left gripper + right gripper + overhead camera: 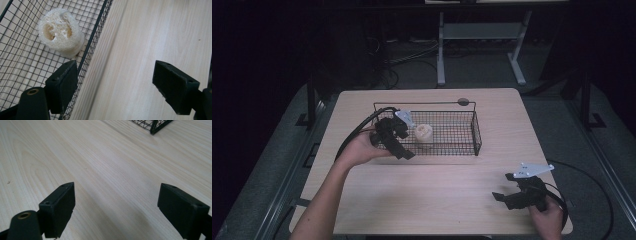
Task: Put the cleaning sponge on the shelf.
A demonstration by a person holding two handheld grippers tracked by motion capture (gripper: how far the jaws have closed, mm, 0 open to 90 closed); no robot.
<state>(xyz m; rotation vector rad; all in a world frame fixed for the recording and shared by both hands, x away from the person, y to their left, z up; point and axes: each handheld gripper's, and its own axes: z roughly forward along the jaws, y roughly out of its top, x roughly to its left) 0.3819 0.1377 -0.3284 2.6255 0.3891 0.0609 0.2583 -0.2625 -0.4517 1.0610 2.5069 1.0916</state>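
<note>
Beside loofah [60, 31], left gripper [117, 87] wide, empty

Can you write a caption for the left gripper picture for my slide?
Open left gripper straddles the wire basket wall beside a loofah sponge.

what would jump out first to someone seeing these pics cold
Most striking is the pale loofah piece lying inside the black wire basket at the middle of the wooden table. Next comes the left gripper at the basket's left end, jaws wide open, one jaw over the mesh and one outside the rim. The right gripper sits apart at the table's near right corner, also open, over bare wood.
</note>
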